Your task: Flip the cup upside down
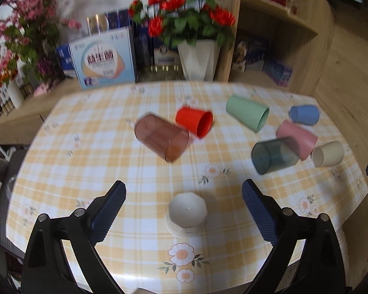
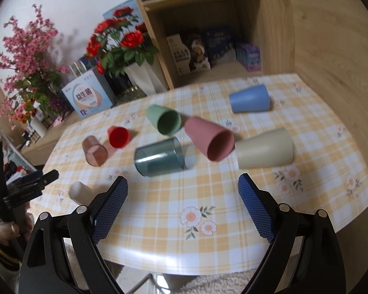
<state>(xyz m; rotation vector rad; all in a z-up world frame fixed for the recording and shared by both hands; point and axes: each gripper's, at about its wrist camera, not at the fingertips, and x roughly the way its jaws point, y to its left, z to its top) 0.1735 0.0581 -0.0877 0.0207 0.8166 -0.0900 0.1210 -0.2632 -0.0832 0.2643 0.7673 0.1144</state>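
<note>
White cup (image 1: 187, 209): upright, lower centre, between spread left tool (image 1: 184, 203). Right tool (image 2: 182, 201): spread, empty. Bench (image 1: 85, 171), upper half: seven cups lying sideways, red cup (image 1: 195, 121) touching brown cup (image 1: 162, 138).

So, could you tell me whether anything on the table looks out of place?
Seven cups lie tipped on their sides, among them the red cup, green cup and blue cup. Only the white cup stands base-up. No spill or damage is visible.
</note>
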